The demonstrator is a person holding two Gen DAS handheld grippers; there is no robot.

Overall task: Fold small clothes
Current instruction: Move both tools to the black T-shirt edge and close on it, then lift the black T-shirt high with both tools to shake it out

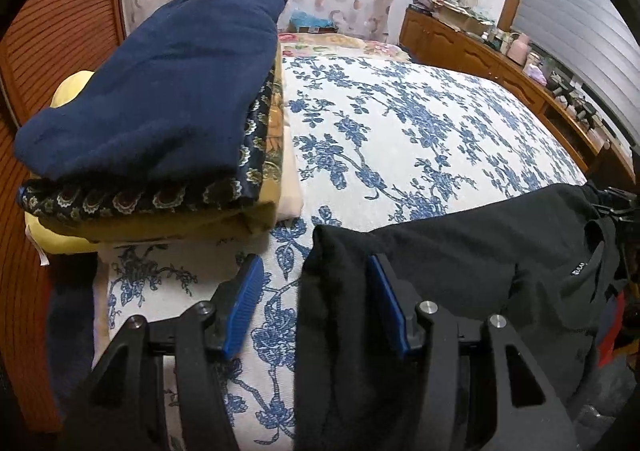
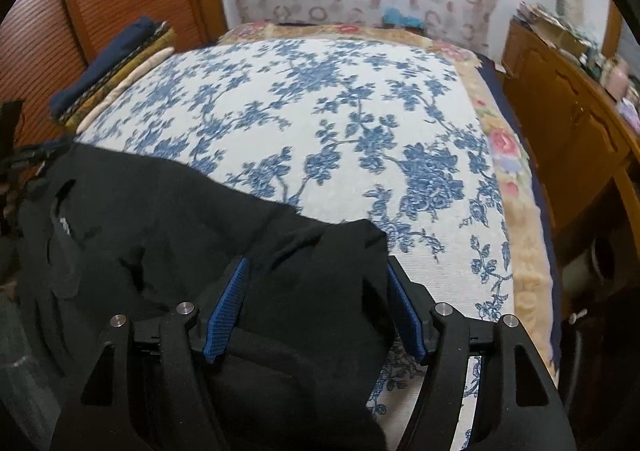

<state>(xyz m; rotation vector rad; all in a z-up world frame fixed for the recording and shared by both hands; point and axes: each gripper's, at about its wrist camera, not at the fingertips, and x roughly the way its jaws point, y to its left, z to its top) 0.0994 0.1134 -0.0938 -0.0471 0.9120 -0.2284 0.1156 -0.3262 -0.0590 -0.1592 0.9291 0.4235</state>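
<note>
Left wrist view: the left gripper (image 1: 312,291) stands open over the bedspread (image 1: 400,131), the black garment (image 1: 460,243) hanging loose between its blue pads, its edge short of the left pad. Beside the garment's left edge sits a folded stack (image 1: 152,99); beyond it the bedspread lies bare. The right gripper (image 2: 316,295) is open too, jaws straddling the garment's right corner.

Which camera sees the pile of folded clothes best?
The left wrist view. There the pile of folded clothes fills the upper left, its navy, patterned and yellow layers clear. The right wrist view shows the same pile only small and edge-on at the far left of the bed.
</note>
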